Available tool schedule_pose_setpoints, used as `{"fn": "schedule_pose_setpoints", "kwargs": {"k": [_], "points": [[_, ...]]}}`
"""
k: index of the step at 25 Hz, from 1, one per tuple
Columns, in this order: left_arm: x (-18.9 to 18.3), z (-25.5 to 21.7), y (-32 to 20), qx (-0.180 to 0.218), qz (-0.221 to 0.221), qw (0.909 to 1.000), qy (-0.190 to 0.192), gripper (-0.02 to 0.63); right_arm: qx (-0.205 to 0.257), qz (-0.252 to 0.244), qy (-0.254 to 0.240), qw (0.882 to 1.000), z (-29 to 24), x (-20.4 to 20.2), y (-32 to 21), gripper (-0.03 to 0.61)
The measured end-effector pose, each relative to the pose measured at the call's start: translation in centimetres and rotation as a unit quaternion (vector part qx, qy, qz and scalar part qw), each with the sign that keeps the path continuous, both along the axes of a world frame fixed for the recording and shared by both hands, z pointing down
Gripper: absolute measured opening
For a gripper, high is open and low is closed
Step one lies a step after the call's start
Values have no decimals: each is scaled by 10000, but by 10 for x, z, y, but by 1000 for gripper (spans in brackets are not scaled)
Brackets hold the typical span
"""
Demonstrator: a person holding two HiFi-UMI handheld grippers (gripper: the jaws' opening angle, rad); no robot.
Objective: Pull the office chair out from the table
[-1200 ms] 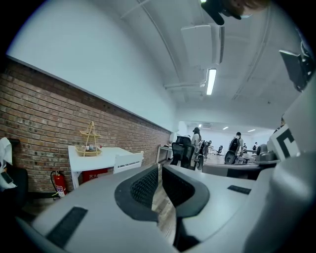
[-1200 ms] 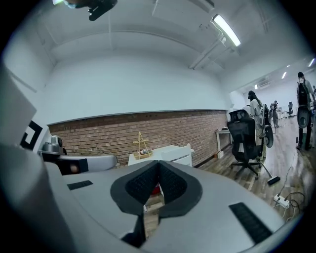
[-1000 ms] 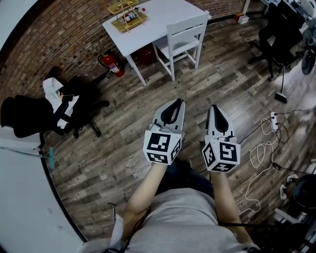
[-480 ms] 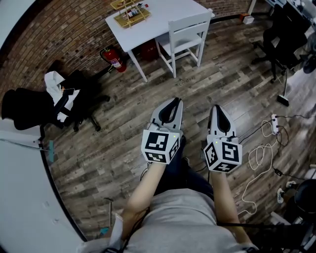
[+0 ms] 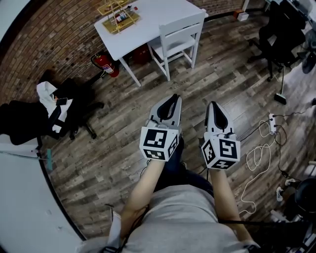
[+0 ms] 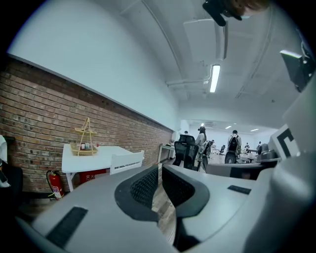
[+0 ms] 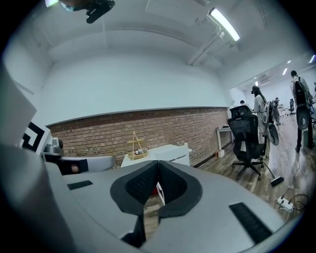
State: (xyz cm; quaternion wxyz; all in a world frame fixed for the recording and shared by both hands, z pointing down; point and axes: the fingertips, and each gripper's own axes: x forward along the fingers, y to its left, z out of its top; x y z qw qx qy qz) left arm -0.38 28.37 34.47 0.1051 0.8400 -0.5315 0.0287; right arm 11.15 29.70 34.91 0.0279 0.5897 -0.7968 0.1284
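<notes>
White chair (image 5: 176, 35) stands pushed in at the white table (image 5: 153, 17).

Left gripper (image 5: 173, 97) and right gripper (image 5: 213, 104) side by side, white chair (image 5: 183, 28) at white table (image 5: 159, 14) beyond

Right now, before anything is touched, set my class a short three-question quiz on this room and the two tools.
1. True or false: the left tool and the right tool are both shut and hold nothing.
2. What stands by the brick wall beside the white table? A) bucket B) fire extinguisher C) toolbox
3. Fill the gap: clothes are draped over the black office chair at the head view's ____ side.
Key: 1 true; 2 B; 3 left.
</notes>
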Motion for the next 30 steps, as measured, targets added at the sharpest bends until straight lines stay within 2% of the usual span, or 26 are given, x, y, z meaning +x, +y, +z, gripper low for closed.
{"fn": "schedule_pose_setpoints", "kwargs": {"k": [15,21,30], "points": [[-27,-6,-153,-28,95,9999,98,34,4,9,100,9999,-10,-31,-150,15],[-43,-2,-177,-84,0,9998,169,34,-107,-5,167,9998,-4,-42,-174,15],[-48,12,-197,-274,-165,9992,226,34,-206,-87,251,9994,2,-42,-197,15]]}}
